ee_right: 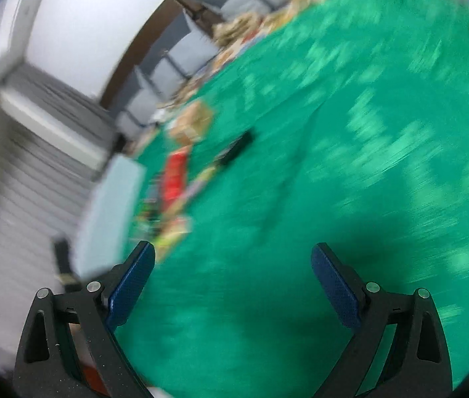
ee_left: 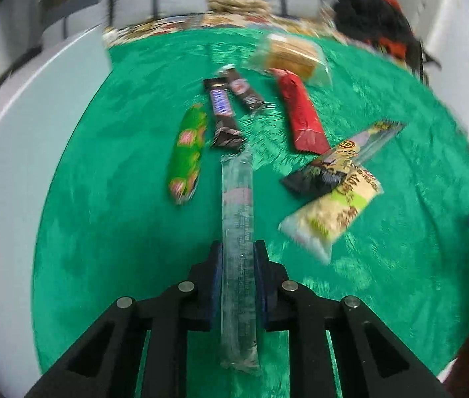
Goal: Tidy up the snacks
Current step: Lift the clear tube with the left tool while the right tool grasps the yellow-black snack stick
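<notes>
Snacks lie scattered on the green surface (ee_left: pixel 101 199), and the left gripper (ee_left: pixel 237 265) is clamped on a clear-wrapped stick (ee_left: pixel 236 205) pointing at the chocolate bar (ee_left: pixel 222 112). Right gripper (ee_right: pixel 232 278) hangs wide open, holding nothing. Placement looks next: line it up beside the green packet (ee_left: pixel 186 156).

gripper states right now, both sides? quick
Left gripper: closed on the clear-wrapped snack stick, held lengthwise between the pads.
Right gripper: open, nothing between the fingers, over the green cloth.
</notes>
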`<state>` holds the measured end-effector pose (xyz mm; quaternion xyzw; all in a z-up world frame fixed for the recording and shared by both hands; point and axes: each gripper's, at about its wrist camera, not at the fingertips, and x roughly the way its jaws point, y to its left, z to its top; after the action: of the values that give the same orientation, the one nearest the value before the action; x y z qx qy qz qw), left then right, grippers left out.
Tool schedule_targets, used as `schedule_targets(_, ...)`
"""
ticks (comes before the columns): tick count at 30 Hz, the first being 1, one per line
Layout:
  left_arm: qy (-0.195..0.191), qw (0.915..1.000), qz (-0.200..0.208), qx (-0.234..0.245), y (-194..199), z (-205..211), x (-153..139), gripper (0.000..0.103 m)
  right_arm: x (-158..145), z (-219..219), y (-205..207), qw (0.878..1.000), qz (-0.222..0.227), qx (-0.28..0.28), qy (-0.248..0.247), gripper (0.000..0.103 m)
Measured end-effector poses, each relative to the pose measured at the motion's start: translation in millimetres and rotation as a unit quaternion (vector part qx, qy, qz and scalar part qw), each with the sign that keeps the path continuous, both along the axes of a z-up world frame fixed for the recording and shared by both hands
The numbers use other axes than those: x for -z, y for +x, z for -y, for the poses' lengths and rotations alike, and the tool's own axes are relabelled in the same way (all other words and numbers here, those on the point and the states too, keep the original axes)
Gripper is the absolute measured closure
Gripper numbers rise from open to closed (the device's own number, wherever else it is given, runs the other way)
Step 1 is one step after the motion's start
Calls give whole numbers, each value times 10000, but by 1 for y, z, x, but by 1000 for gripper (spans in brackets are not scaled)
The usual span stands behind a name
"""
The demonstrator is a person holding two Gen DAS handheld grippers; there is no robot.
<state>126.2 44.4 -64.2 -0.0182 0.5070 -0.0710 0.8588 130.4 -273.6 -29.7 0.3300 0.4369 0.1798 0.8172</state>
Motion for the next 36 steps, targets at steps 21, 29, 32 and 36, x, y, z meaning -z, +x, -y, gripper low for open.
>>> schedule_targets(21,-1267,9868,716,-712,-68,-72,-50,85,1,-104,108,9955,-916,225,22,93)
schedule_targets(29,-1787,9742,1068,-877,-82,-97,-87,85,-64,-71,80,9989,-73,-215,399,93)
schedule_targets(32,-1965,9686,1181,-961,-87,-112,-102,85,-80,-90,80,9982,-47,-390,447,93)
schedule_targets(36,-2084,9603,1363,-1256,-94,-151,-127,85,-93,-121,76,9923,-74,-637,1060,93)
